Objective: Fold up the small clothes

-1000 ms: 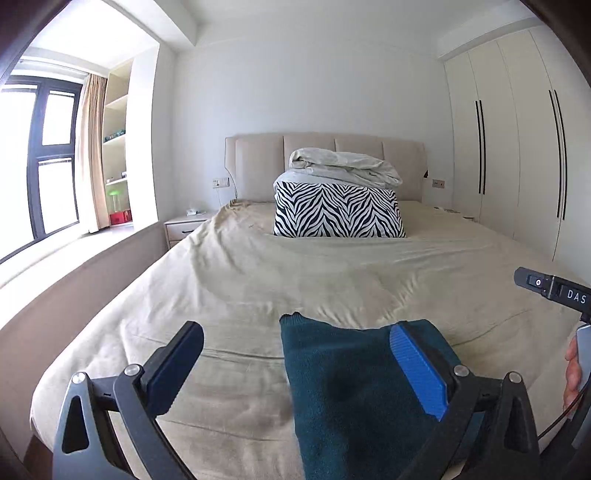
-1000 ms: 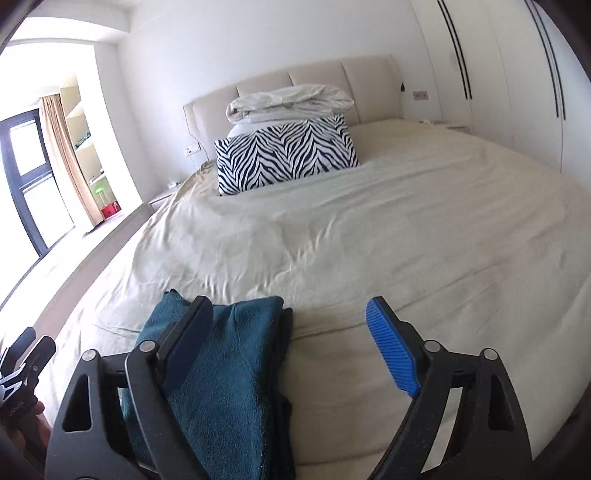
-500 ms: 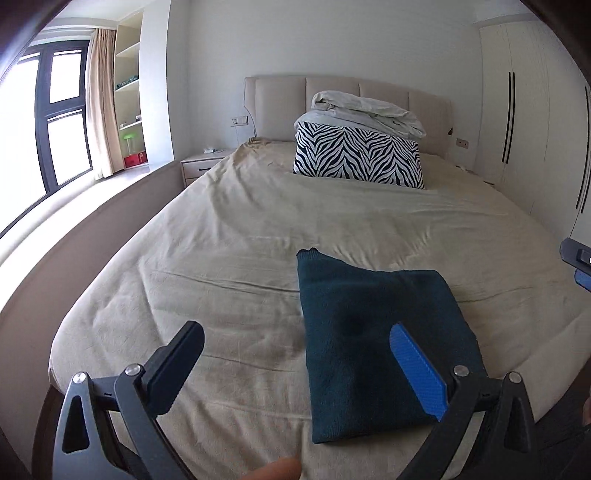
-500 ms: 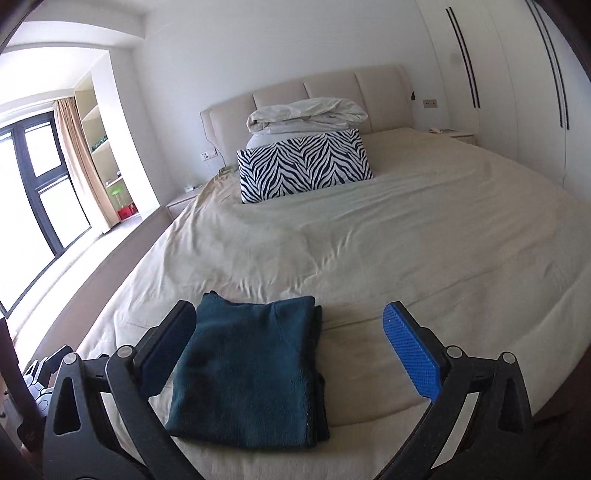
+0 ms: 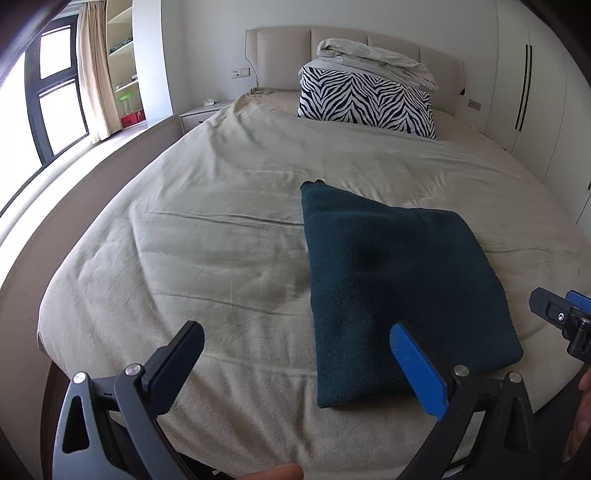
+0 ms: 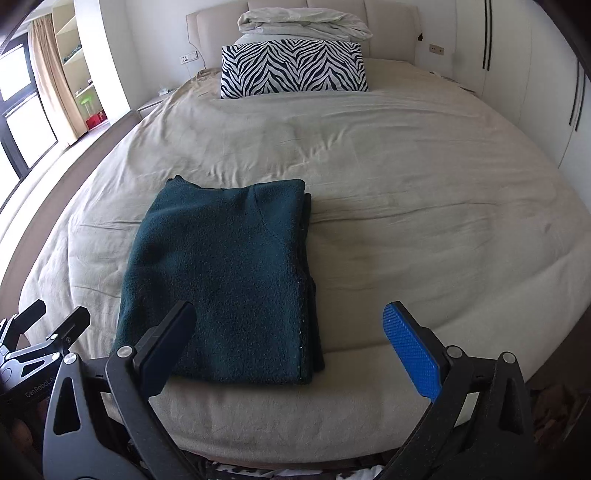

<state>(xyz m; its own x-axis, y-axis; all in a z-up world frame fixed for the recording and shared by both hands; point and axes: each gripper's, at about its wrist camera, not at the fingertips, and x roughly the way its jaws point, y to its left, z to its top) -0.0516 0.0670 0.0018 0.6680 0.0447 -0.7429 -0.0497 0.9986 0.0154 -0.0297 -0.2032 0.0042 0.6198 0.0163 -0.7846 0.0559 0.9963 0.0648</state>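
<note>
A dark teal garment [image 5: 388, 280] lies folded into a neat rectangle near the foot of the beige bed [image 5: 221, 236]. It also shows in the right wrist view [image 6: 225, 273], with its layered edges on the right side. My left gripper [image 5: 295, 363] is open and empty, held back above the bed's foot edge, left of the garment. My right gripper [image 6: 288, 341] is open and empty, held back above the garment's near edge. Neither touches the garment. The right gripper's tip also shows at the right edge of the left wrist view [image 5: 565, 317].
A zebra-print pillow [image 6: 293, 70] with a rumpled white duvet [image 6: 303, 24] on top stands at the headboard. A nightstand [image 5: 199, 114] and window [image 5: 44, 92] are on the left, white wardrobes [image 5: 535, 92] on the right.
Both grippers have drawn back and up from the folded garment, so more of it and the bed's foot edge shows. The garment has stayed put.
</note>
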